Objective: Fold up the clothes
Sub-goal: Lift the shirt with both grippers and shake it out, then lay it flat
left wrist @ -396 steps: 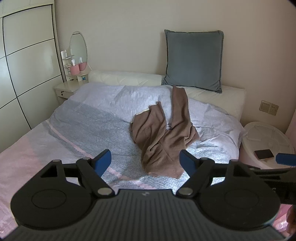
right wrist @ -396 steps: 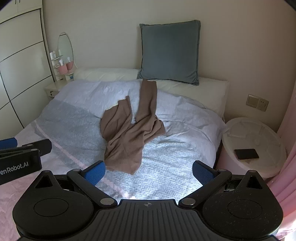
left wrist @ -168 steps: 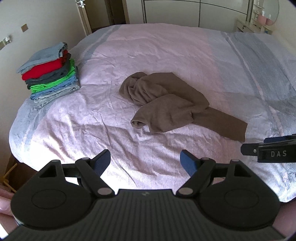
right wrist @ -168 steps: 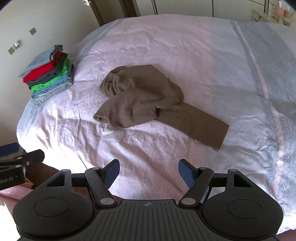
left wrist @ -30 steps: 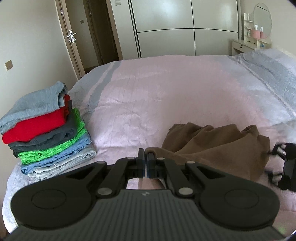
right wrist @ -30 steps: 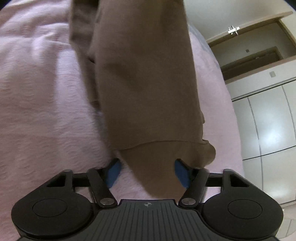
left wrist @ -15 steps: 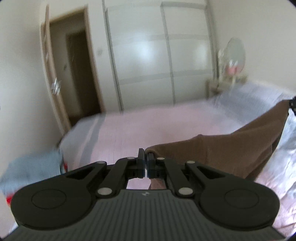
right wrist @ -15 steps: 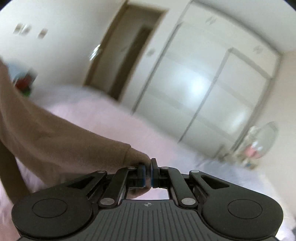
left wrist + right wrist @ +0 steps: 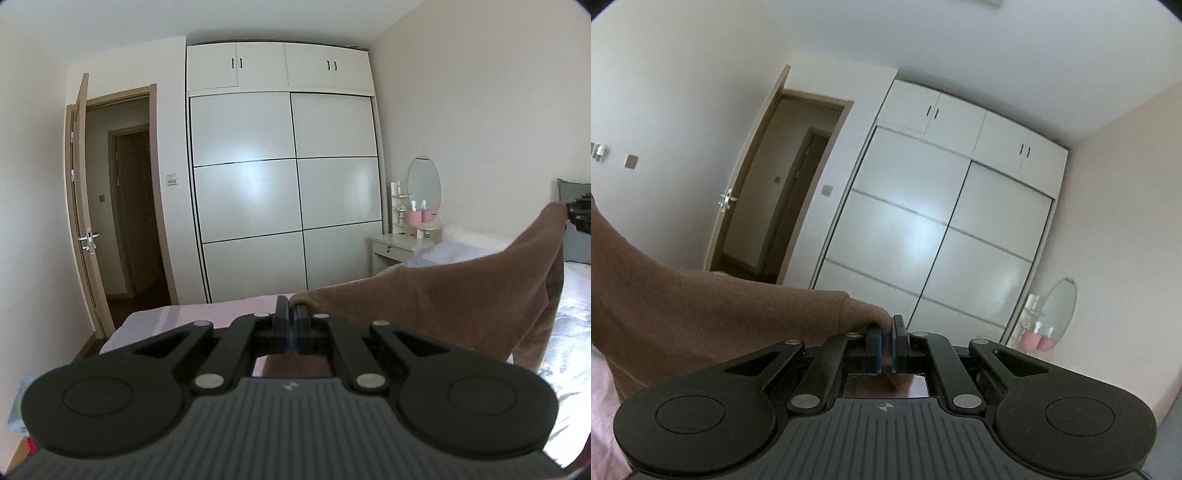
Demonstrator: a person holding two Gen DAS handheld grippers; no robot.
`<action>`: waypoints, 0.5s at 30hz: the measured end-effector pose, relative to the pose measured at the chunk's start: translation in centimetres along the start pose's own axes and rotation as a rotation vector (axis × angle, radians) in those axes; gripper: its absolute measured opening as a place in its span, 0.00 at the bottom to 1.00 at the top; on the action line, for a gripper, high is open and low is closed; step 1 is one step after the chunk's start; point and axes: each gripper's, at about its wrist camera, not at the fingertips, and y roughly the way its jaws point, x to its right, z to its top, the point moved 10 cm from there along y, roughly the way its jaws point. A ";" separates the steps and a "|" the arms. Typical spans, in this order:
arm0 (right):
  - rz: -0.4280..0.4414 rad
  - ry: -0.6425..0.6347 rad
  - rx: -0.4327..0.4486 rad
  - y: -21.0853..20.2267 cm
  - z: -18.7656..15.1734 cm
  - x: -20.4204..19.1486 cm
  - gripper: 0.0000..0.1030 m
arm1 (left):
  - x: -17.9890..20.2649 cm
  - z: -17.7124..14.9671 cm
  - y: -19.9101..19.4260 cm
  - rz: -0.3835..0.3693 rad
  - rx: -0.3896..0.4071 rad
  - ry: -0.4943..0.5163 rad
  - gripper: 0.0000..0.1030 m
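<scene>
A brown garment hangs stretched in the air between my two grippers, above the bed. My left gripper is shut on one end of it, and the cloth runs up and right from there. At the right edge of the left wrist view my right gripper holds the other end higher up. In the right wrist view my right gripper is shut on the brown garment, which stretches away to the left. The lower part of the cloth is hidden below both cameras.
A white sliding wardrobe fills the far wall, with an open door to its left. A small dresser with an oval mirror stands at the right, by the bed's head. A grey pillow peeks in at the right edge.
Both grippers have lifted the brown garment off the bed, and it now hangs stretched between them. The right gripper shut on the cloth and rolled as it rose. The stack of folded clothes dropped out of view.
</scene>
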 end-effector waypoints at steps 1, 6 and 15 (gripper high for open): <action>0.002 -0.004 -0.014 -0.5 -0.1 -0.3 0.03 | 0.2 0.2 -0.4 -0.004 -0.003 0.002 0.01; 0.013 -0.017 -0.080 1.4 -0.4 0.7 0.03 | -0.1 1.1 0.4 -0.024 -0.047 -0.024 0.02; 0.082 0.129 -0.356 19.4 -8.8 0.5 0.03 | -2.8 -6.1 21.2 -0.021 -0.320 -0.240 0.03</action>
